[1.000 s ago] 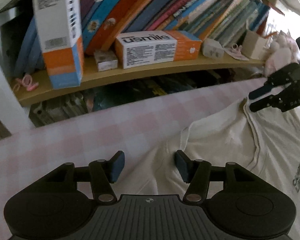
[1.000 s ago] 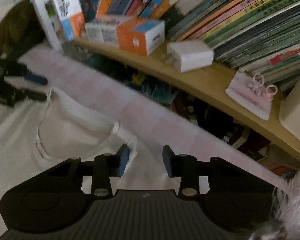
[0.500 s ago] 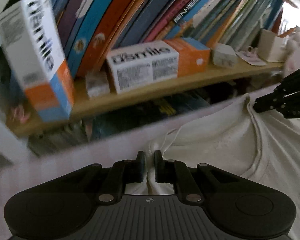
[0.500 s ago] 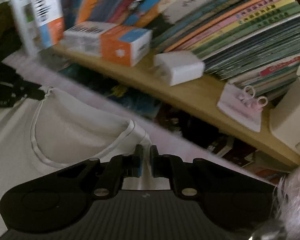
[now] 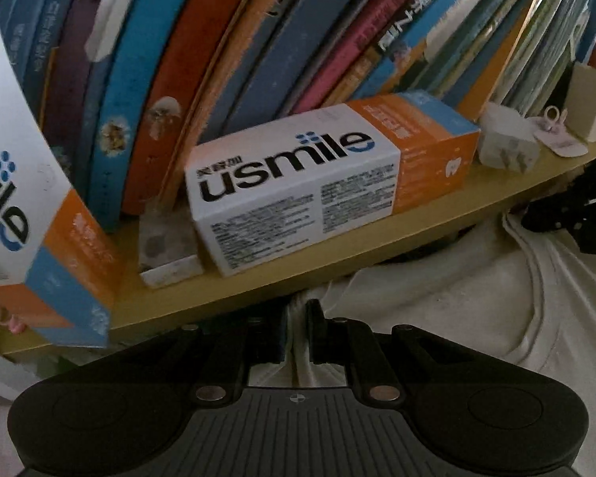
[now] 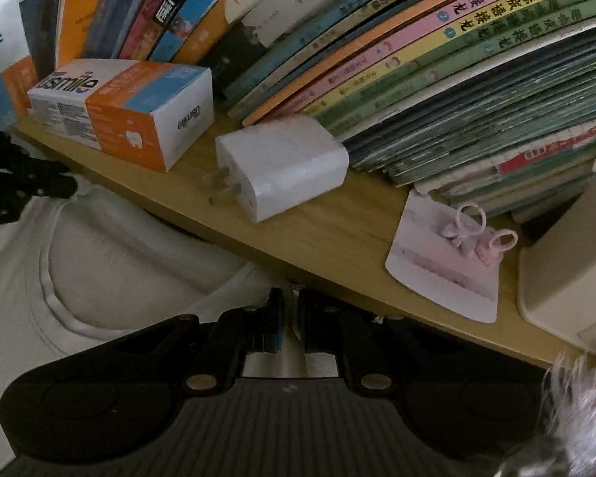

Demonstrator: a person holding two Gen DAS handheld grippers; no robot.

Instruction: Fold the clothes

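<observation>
A cream T-shirt (image 5: 476,298) hangs stretched between my two grippers, close under the wooden shelf. My left gripper (image 5: 297,326) is shut on a pinch of its shoulder cloth. My right gripper (image 6: 289,318) is shut on the other shoulder, just right of the ribbed neckline (image 6: 59,302). Each gripper shows dark at the edge of the other's view: the right gripper (image 5: 572,214) in the left wrist view, the left gripper (image 6: 16,187) in the right wrist view.
A wooden shelf (image 6: 337,234) runs right ahead, packed with leaning books (image 5: 258,39). On it lie two usmile boxes (image 5: 298,187), a white charger plug (image 6: 278,167), a card with pink rings (image 6: 449,262) and a beige box (image 6: 568,270). Something fluffy (image 6: 576,405) sits at lower right.
Both grippers went from open over the flat shirt to shut on its shoulders. They have since carried the cloth towards the shelf, which now fills both views.
</observation>
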